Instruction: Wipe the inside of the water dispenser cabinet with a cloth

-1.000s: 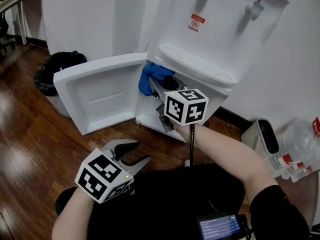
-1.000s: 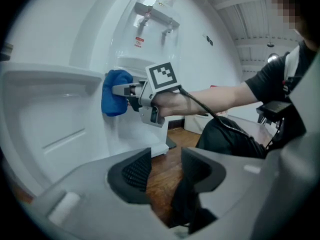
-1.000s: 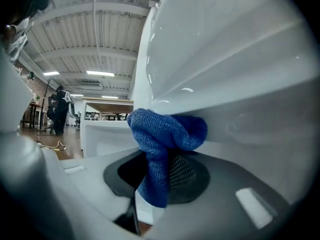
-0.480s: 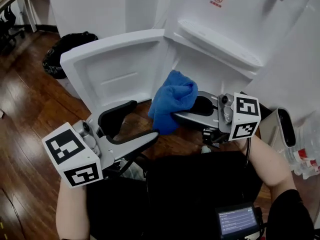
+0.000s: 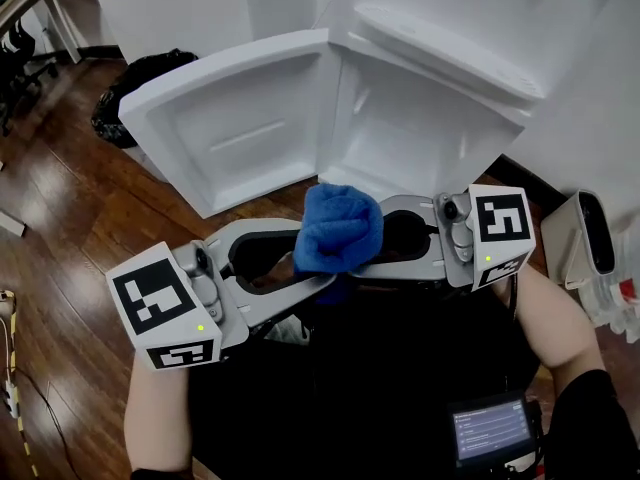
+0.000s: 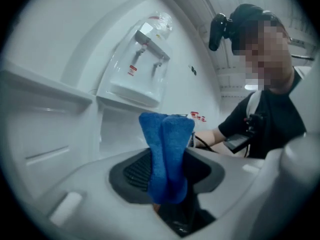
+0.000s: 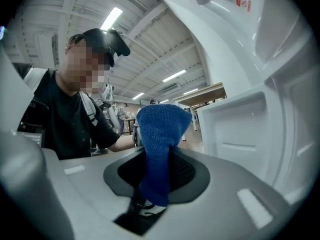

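The blue cloth (image 5: 340, 230) is bunched up in front of the person's chest, held from both sides. My right gripper (image 5: 365, 240) reaches in from the right and is shut on it. From the lower left my left gripper (image 5: 315, 260) meets it; its jaws have just been closing and now pinch the cloth too. In the left gripper view the cloth (image 6: 167, 154) stands upright between the pads, and in the right gripper view the cloth (image 7: 159, 144) hangs pinched the same way. Behind them the water dispenser's cabinet (image 5: 420, 133) stands with its door (image 5: 240, 128) swung wide to the left.
A black bin with a bag (image 5: 140, 78) stands left of the door on the wooden floor (image 5: 60, 208). A white device (image 5: 592, 236) and plastic bottles (image 5: 625, 293) sit at the right. A small screen (image 5: 490, 430) hangs at the person's waist.
The right gripper drew the cloth out of the cabinet and swung it left, in front of the person. The left gripper rose, opened, and closed on the cloth.
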{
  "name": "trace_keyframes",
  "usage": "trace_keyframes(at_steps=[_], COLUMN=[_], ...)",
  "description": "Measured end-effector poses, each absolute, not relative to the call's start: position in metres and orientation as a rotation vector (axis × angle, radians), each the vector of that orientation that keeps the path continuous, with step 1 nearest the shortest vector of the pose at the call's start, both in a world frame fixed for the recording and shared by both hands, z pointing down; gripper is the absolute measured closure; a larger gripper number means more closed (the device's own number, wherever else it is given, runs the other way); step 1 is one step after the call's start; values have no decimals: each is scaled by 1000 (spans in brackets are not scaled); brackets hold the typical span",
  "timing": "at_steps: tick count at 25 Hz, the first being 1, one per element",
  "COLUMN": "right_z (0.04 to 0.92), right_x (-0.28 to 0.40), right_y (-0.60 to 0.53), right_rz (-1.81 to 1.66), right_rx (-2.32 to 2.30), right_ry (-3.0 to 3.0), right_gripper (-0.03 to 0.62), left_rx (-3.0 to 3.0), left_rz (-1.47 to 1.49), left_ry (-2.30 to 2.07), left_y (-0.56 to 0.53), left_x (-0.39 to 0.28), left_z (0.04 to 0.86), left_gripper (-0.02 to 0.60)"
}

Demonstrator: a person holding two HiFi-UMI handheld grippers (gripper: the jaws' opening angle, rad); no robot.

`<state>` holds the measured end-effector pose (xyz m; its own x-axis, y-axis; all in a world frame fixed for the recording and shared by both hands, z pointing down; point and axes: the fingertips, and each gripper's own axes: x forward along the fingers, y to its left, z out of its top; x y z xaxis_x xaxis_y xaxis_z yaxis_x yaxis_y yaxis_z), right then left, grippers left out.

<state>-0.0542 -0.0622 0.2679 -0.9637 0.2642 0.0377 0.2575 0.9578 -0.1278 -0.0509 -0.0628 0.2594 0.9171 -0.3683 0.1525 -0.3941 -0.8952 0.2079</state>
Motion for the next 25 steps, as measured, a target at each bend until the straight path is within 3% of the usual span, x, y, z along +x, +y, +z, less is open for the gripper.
trace_keyframes(at_steps=[3, 10, 25], right_z=[265, 259, 287], right_x=[-53, -23, -24], right_y=[-76, -144, -163], right_rz=[302, 584, 282], right_rx=[-322, 137, 450], right_ry=[-3101, -3199, -3018], right_gripper=[475, 454, 488], left_rx=[2825, 2695, 2630], left_rz=[116, 2, 139], left_ry=[-655, -983, -1062], left_y=[-72, -109, -117], left_x=[-55, -100, -102], left_z=[255, 251, 275], left_gripper=[445, 449, 448])
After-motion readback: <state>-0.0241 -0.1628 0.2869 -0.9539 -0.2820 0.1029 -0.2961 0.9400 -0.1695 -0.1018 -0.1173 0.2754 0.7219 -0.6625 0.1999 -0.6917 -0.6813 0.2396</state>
